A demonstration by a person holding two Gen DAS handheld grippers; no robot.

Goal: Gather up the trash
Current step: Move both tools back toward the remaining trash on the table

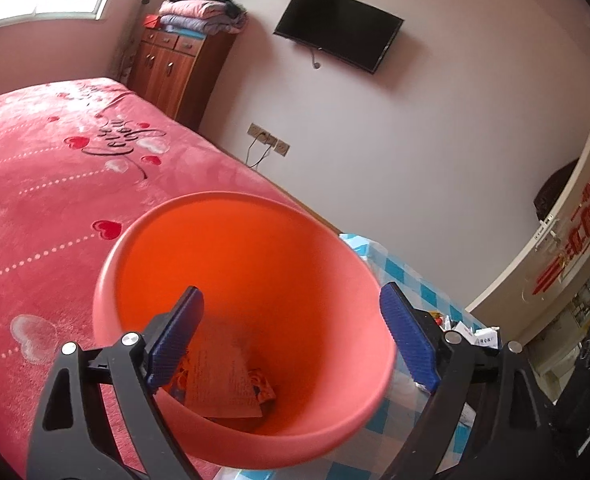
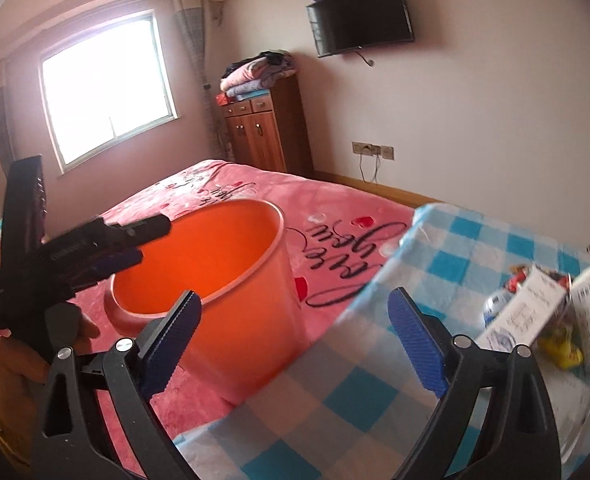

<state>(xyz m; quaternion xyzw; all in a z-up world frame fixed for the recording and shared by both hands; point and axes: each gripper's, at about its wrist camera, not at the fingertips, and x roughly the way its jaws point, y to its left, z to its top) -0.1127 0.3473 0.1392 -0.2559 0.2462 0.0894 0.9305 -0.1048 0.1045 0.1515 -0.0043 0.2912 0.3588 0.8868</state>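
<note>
- trash (image 1: 223,376), a printed paper sheet and a wrapper, already lay in the orange bin (image 1: 143,240) just ahead of the left gripper (image 1: 291,340), jaws wide and empty.
- more boxes and wrappers (image 2: 535,308) waited on the checked cloth (image 2: 375,392) ahead-right of the right gripper (image 2: 295,340), spread wide, holding nothing.

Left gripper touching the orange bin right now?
Cannot tell. In the left wrist view the open left gripper straddles the orange bin; its fingers overlap the rim, with no plain gap or contact.

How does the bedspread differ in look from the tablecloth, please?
The bedspread is pink and plush, with red hearts and black script; the tablecloth is a flat blue and white check. The bedspread bears the orange bin; the tablecloth carries small boxes and wrappers. Both are cloth covers, meeting beside the bin.
</note>
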